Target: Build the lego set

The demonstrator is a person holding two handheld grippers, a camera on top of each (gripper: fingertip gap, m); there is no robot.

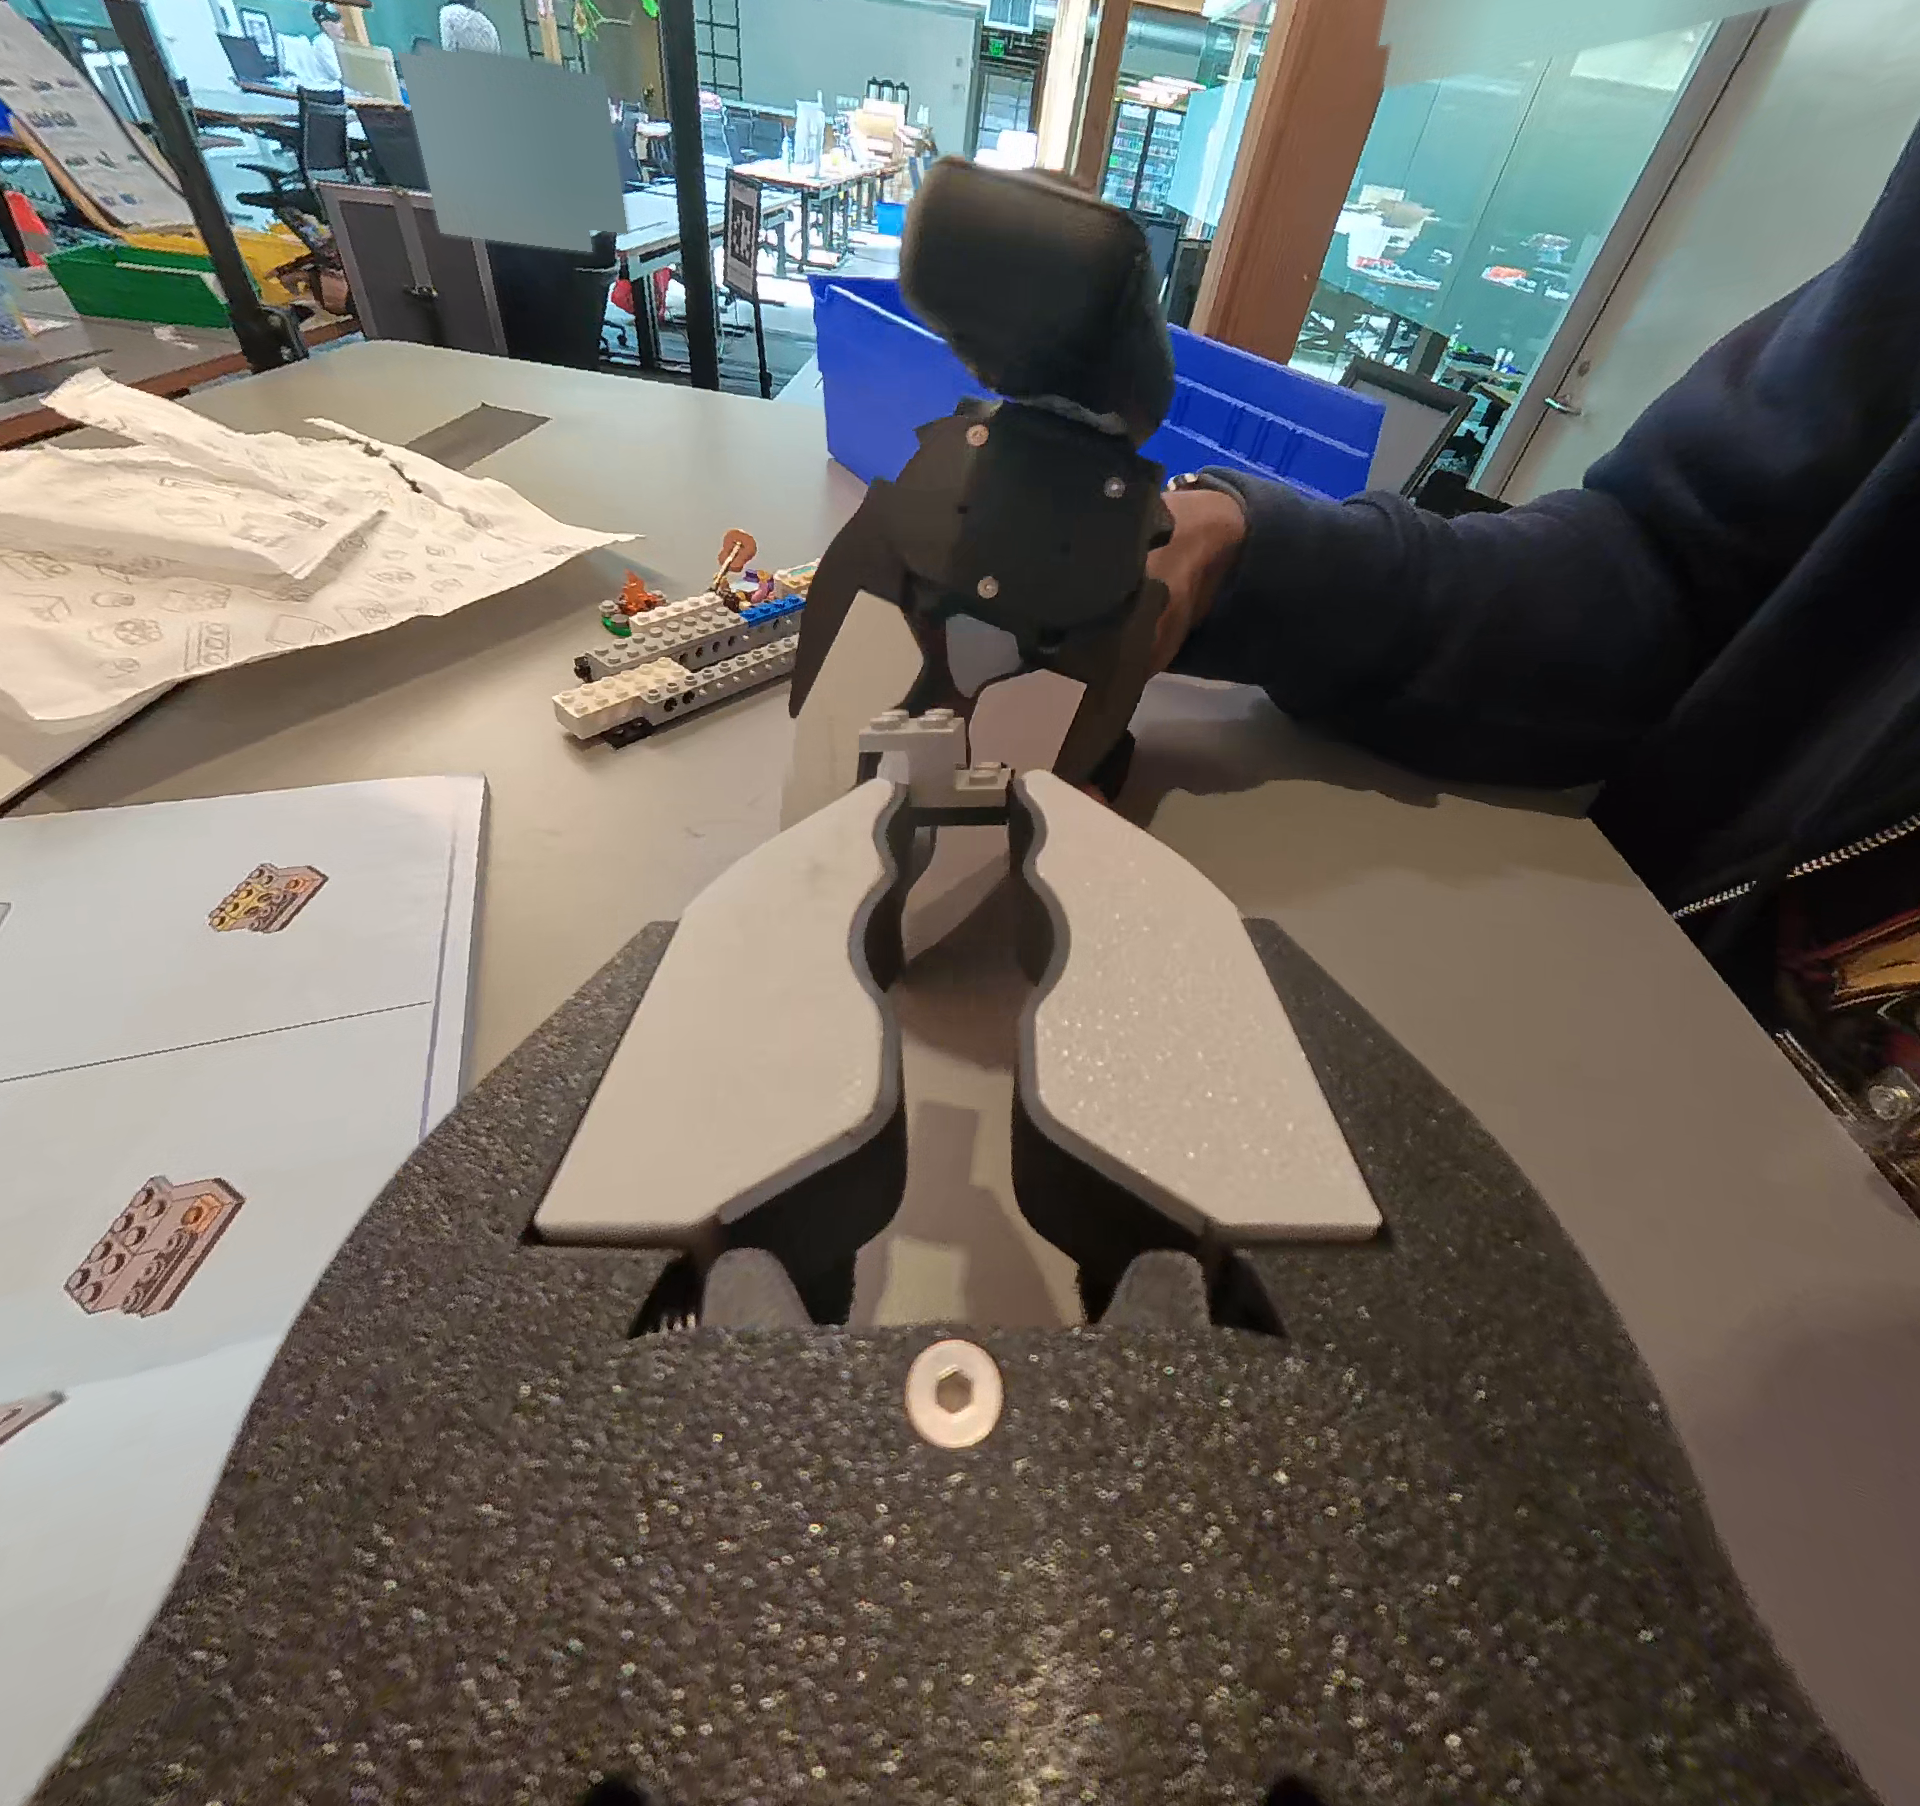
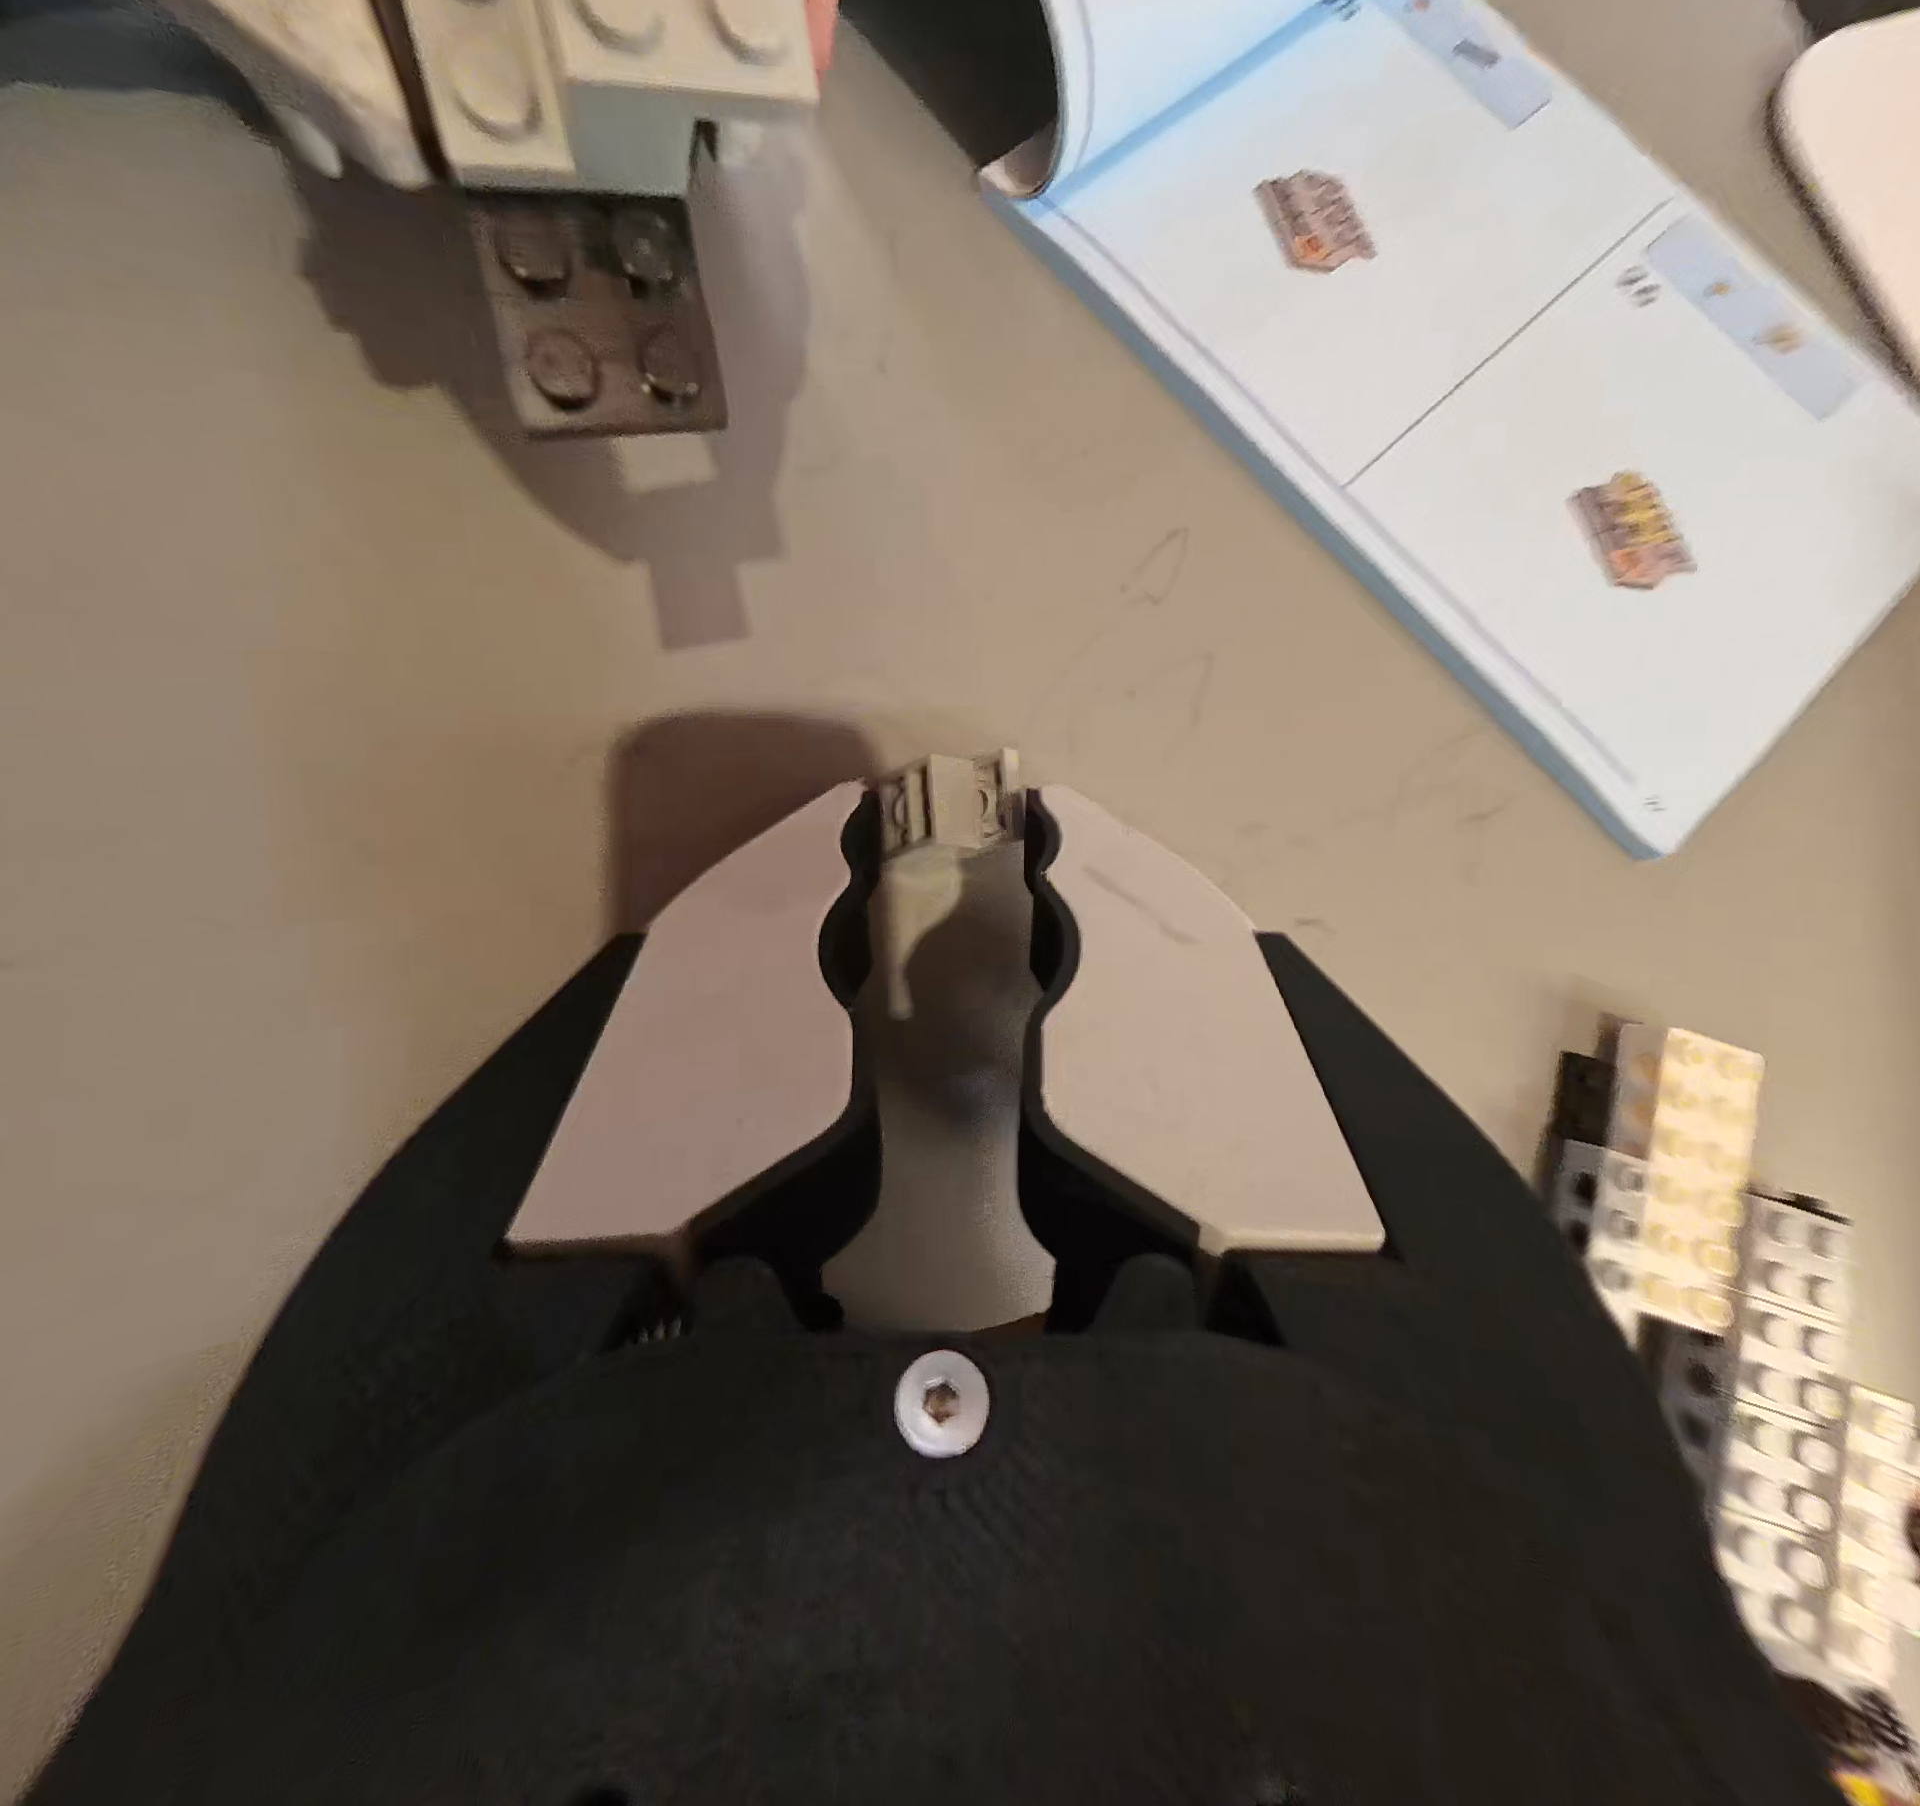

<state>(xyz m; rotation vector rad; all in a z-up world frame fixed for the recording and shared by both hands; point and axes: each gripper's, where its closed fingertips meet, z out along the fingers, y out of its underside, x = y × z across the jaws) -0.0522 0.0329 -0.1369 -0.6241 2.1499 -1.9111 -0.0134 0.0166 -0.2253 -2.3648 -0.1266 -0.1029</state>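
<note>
Grey table (image 1: 644,468) in a glass-walled workshop. At 10 o'clock of the left view, crumpled printed paper (image 1: 208,551); at 8, an open instruction booklet (image 1: 208,977); at 11, a long grey-and-white brick model (image 1: 686,639). Left gripper (image 1: 951,795): jaws narrow, clamped on a small stepped grey brick piece (image 1: 935,759) at the tips. Only the left view shows the blue bin (image 1: 1091,406) at 1 o'clock. Right gripper (image 2: 951,806): narrow, tips pinching a small pale grey brick (image 2: 951,800); its view alone shows a black studded plate (image 2: 603,322) at 11.
</note>
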